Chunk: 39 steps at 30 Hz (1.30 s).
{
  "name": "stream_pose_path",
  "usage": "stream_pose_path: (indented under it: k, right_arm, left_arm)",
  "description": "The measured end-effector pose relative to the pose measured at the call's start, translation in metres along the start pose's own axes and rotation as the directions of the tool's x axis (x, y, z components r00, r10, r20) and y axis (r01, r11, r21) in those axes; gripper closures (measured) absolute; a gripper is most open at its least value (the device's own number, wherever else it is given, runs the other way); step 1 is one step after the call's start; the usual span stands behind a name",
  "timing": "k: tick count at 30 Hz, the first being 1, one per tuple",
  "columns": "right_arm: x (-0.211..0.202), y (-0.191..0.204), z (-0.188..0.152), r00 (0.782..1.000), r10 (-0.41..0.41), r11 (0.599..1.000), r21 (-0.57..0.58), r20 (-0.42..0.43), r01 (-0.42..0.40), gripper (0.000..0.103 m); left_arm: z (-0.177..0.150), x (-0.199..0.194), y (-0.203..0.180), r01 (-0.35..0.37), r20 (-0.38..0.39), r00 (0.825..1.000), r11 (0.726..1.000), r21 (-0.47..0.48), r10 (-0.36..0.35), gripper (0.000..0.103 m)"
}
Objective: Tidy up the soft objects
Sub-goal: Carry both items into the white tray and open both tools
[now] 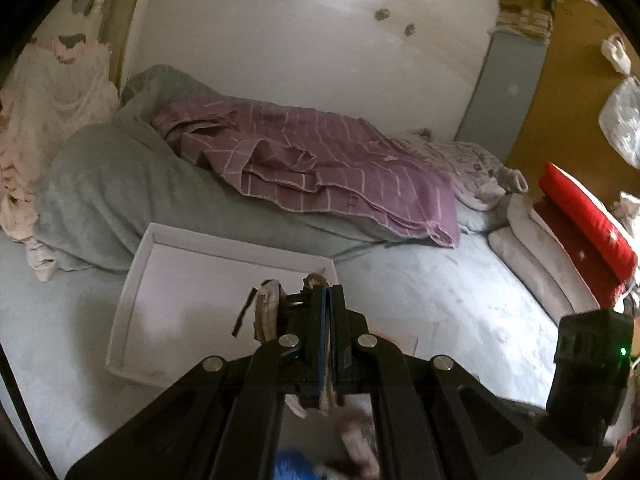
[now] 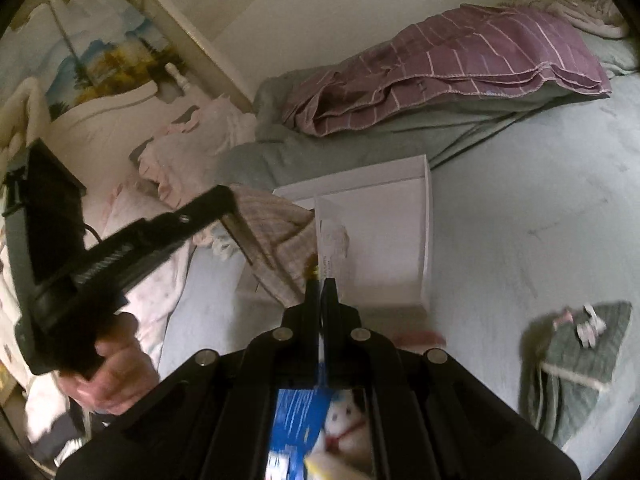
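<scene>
My left gripper [image 1: 328, 292] is shut on a beige checked cloth [image 1: 267, 312], held above a white shallow box [image 1: 160, 280] on the bed. From the right wrist view the same cloth [image 2: 276, 232] hangs from the left gripper [image 2: 240, 240] beside the white box [image 2: 404, 216]. My right gripper [image 2: 323, 284] is shut on a blue and white soft toy [image 2: 316, 420], which hangs below its fingers. A green knitted item [image 2: 576, 360] lies on the bed to the right.
A purple striped blanket [image 1: 320, 168] lies on a grey-green blanket [image 1: 112, 192] along the wall. Pink bedding [image 1: 48, 112] is at the left. Grey cushions [image 1: 532, 252] and a red cushion [image 1: 588, 216] are at the right.
</scene>
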State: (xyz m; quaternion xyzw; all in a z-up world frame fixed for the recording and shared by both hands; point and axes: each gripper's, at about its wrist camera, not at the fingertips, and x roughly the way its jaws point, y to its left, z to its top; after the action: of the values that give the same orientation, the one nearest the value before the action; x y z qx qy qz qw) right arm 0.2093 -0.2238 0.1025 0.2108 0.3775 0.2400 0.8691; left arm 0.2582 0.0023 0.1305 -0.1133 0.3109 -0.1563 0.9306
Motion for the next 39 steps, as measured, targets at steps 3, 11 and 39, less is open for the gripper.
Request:
stream_pose_path:
  k: [3,11,39]
  right_arm:
    - [0.02,-0.006,0.014,1.0,0.007,0.999,0.033,-0.001,-0.007,0.1]
    - [0.062,-0.025,0.006,0.995,0.037,0.993,0.115,-0.095,-0.026,0.1]
    - [0.096,-0.021,0.007,0.946,-0.263,0.963,-0.113,-0.191,0.245,0.05]
  left_arm:
    - [0.007,0.017,0.011,0.001,0.016,1.0,0.999,-0.036,-0.001,0.103]
    - [-0.039,0.044,0.058,-0.206,-0.056,0.978,0.974,-0.098,0.201,0.103]
    - [-0.05,0.025,0.104,-0.366,-0.095,0.927,0.93,-0.023,0.363,0.052]
